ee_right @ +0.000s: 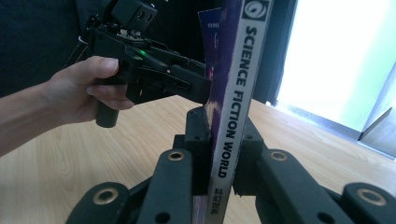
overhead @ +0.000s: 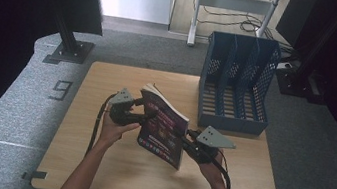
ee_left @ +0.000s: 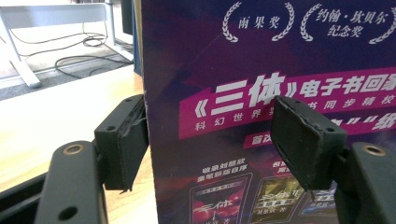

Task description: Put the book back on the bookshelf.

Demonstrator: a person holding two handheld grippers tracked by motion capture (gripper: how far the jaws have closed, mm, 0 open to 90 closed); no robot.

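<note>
A paperback book [overhead: 164,127] with a dark purple and pink cover stands tilted above the wooden table [overhead: 108,176], held up between both hands. My right gripper [overhead: 186,136] is shut on its lower spine, where the grey spine [ee_right: 233,93] reading "SCIENCE FICTION WORLD" sits clamped between the two pads [ee_right: 223,135]. My left gripper [overhead: 149,114] faces the cover [ee_left: 261,60] with its jaws wide apart [ee_left: 215,135]. One pad [ee_left: 123,140] sits at the book's left edge and the other lies in front of the cover. It is also seen from the side [ee_right: 191,84], in the person's hand.
A blue mesh file rack [overhead: 237,79] with several slots stands at the table's far right corner. A black stand base [overhead: 69,52] and a floor marking "9" [overhead: 61,89] lie left of the table. A white desk frame [overhead: 230,2] with cables stands beyond.
</note>
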